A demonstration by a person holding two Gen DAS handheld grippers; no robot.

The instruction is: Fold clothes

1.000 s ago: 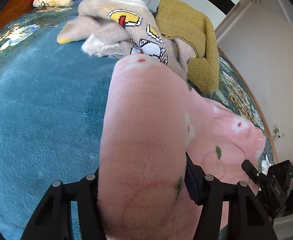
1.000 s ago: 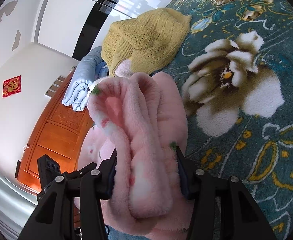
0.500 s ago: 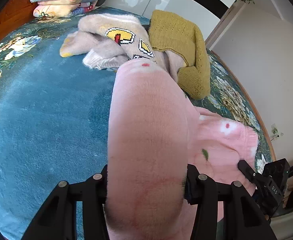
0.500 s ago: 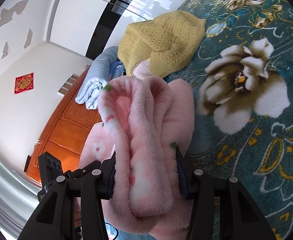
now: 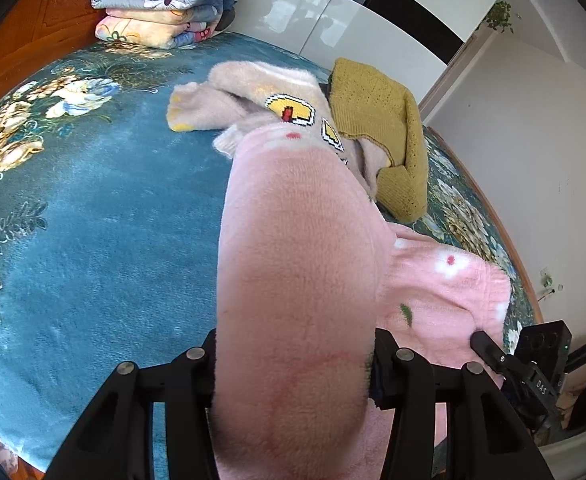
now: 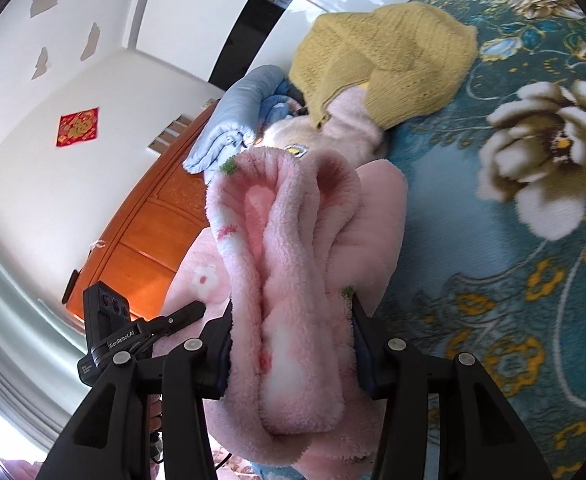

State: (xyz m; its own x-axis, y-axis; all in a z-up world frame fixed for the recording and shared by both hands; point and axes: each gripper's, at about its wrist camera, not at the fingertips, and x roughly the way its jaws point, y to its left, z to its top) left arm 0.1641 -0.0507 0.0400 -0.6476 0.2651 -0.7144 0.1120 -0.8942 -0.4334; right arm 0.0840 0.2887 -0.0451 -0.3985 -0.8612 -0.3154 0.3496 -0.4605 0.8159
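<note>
Both tongs rose off the bed (image 5: 73, 220), the left tongs (image 5: 293, 364) having squeezed tighter on the pink fleece garment (image 5: 297, 280); the right tongs (image 6: 289, 344) pinched its bunched edge. Garment hung between them, likely mid-fold. Next: carry it forward, lay flat.

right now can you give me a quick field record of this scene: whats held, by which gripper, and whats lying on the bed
surface: bed with a teal floral blanket
held item: pink fleece, bunched, lifted off the bed
left gripper: shut on the fleece, having just closed tighter on it
right gripper: shut on another fold of the fleece
waiting pile: beige sweater with the yellow knit partly on top
background: folded bedding stacked at the far end
fold status: not yet laid flat
</note>
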